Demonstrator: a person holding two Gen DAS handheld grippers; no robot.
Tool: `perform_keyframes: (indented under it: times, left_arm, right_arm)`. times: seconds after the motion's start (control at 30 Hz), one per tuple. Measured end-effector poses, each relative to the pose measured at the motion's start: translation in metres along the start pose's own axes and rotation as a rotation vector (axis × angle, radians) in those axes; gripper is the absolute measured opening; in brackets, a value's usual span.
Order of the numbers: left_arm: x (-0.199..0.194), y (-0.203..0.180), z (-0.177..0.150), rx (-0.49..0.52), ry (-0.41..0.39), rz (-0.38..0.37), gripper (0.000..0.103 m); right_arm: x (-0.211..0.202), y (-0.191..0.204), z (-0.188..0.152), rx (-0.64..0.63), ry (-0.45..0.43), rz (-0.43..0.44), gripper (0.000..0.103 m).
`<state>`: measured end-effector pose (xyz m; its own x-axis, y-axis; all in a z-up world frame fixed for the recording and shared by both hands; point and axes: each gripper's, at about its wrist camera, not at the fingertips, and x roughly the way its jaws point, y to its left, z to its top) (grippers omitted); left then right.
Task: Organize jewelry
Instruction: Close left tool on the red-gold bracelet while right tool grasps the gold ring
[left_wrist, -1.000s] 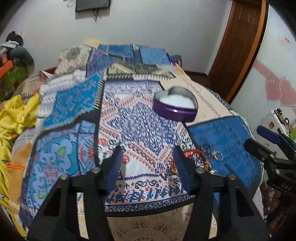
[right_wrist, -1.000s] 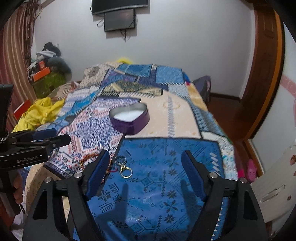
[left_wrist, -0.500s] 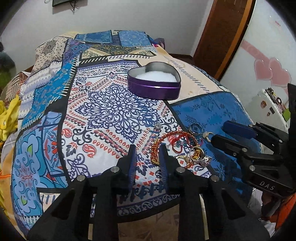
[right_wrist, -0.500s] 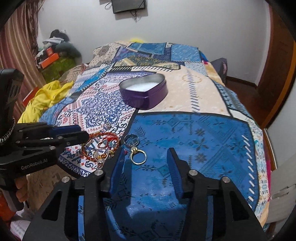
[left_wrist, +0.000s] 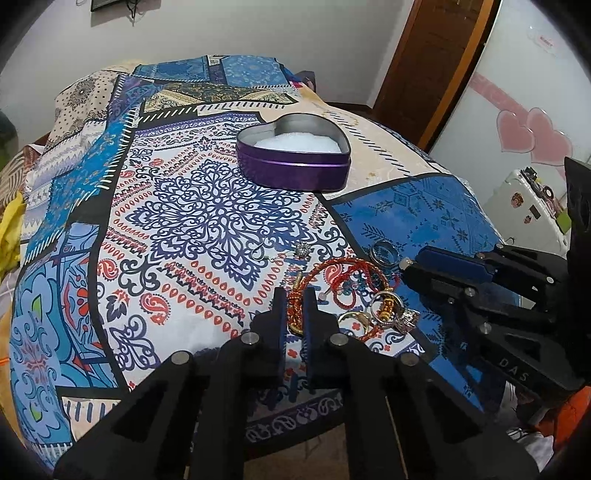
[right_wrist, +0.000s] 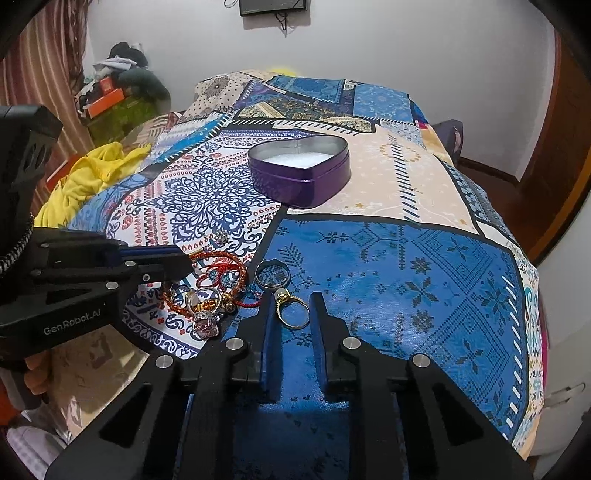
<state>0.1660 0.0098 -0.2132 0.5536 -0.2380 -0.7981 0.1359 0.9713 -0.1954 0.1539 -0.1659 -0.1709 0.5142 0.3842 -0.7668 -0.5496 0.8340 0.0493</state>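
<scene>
A pile of jewelry (left_wrist: 369, 295) lies on the patterned bedspread (left_wrist: 207, 221) near its front edge: red and orange cord bracelets and several rings. My left gripper (left_wrist: 294, 295) is shut on an orange beaded bracelet (left_wrist: 294, 314) at the pile's left side. My right gripper (right_wrist: 293, 295) has its jaws closing on a gold ring (right_wrist: 281, 295) that lies flat between its pads. A silver band ring (right_wrist: 272, 275) rests just beyond it. The open purple heart-shaped tin (left_wrist: 295, 173) with white lining stands farther back on the bed.
A small stud (left_wrist: 302, 251) and a hook lie left of the pile. Yellow cloth (right_wrist: 85, 177) is heaped at the bed's left side. A wooden door (left_wrist: 432, 55) and a white case (left_wrist: 528, 206) stand to the right. The bed's front edge is just below both grippers.
Both grippers came down and forward to the jewelry pile. Their jaws went from wide apart to narrow, the left onto the beaded bracelet, the right around the gold ring.
</scene>
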Motion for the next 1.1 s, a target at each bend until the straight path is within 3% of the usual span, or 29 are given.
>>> perform_keyframes:
  times: [0.1,0.63,0.7,0.8,1.1]
  left_arm:
    - [-0.002,-0.002,0.001,0.015,-0.003,0.011,0.006]
    - [-0.05,-0.002,0.014,0.012,-0.138,0.039,0.006]
    - [-0.055,-0.001,0.016,0.006,-0.152,0.04,0.006]
    - [-0.06,0.0,0.017,0.0,-0.168,0.044,0.006]
    - [-0.069,0.005,0.022,-0.006,-0.201,0.053,0.006]
  right_arm:
    - [-0.002,-0.001,0.001,0.017,-0.005,0.018,0.006]
    - [-0.024,-0.004,0.006,0.027,-0.057,-0.012,0.006]
    - [-0.02,-0.002,0.007,0.02,-0.026,-0.009,0.01]
    - [-0.01,0.001,0.009,0.01,0.02,0.004,0.029]
    - [0.008,0.002,0.007,-0.05,0.022,-0.06,0.029]
